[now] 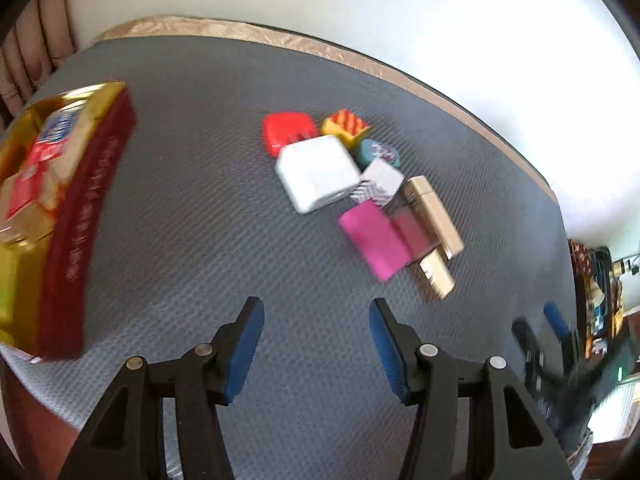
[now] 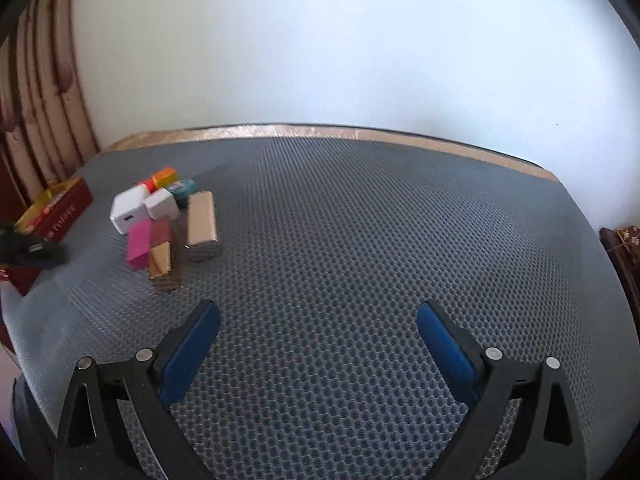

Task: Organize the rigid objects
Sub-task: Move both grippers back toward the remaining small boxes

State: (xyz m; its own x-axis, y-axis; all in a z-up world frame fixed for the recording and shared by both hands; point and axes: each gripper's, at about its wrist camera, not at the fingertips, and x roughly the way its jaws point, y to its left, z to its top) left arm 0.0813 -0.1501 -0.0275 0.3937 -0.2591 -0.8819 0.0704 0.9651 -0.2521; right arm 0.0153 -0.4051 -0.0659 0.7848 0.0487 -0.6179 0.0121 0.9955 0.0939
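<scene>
A home, most likely a living room: ahead of the grippers a round table under a grey honeycomb-textured mat (image 2: pixel 360 220) stands against a plain white wall (image 2: pixel 320 40), with tufted beige upholstery (image 2: pixel 40 100) at left.

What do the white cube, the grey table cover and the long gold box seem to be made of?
White cube: probably hard plastic, smooth, slightly glossy, with rounded edges and a small port. Grey table cover: likely foam or rubber mat, matte, with a honeycomb texture. Gold box: perhaps metallic-finish card; too blurred to say.
</scene>
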